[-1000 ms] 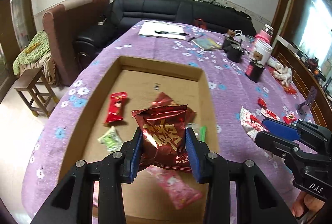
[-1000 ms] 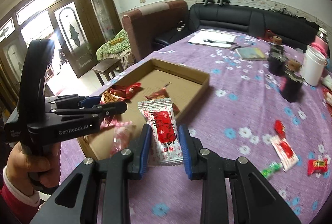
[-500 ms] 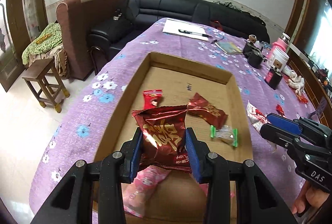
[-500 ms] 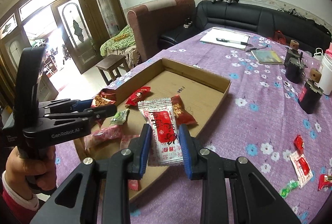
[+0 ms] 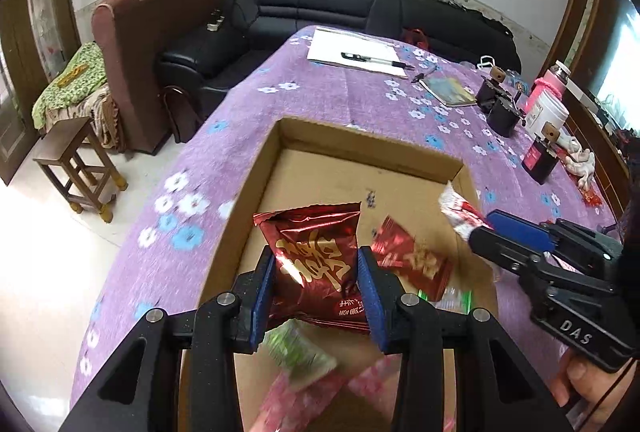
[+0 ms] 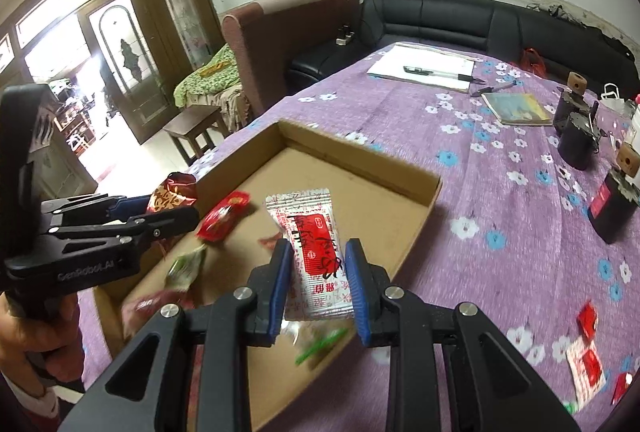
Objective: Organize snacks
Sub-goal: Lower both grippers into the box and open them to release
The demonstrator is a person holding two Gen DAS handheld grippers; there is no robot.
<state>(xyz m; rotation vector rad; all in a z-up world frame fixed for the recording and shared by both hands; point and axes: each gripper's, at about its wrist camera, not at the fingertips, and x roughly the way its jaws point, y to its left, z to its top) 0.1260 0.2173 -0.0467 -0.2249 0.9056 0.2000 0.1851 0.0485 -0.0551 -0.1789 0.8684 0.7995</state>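
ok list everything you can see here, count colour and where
cardboard box: 1, brown, on the table
tablecloth: 1, purple with flowers, over the table
dark red snack pack: 1, in left gripper
white and red snack pack: 1, in right gripper
loose snacks: several, red, green, pink, inside the box
red packets: a few, on the cloth right of the box
paper with pen: 1, white, far end
sofa: 1, black, behind the table
left gripper: 1, black and blue
right gripper: 1, black and blue

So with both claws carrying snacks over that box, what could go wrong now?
1. The left claw pinches only the lower part of the dark red foil packet, which might slip out.
2. The right claw holds the white-and-red sachet near the shallow cardboard box's edge; released early, it could land outside.
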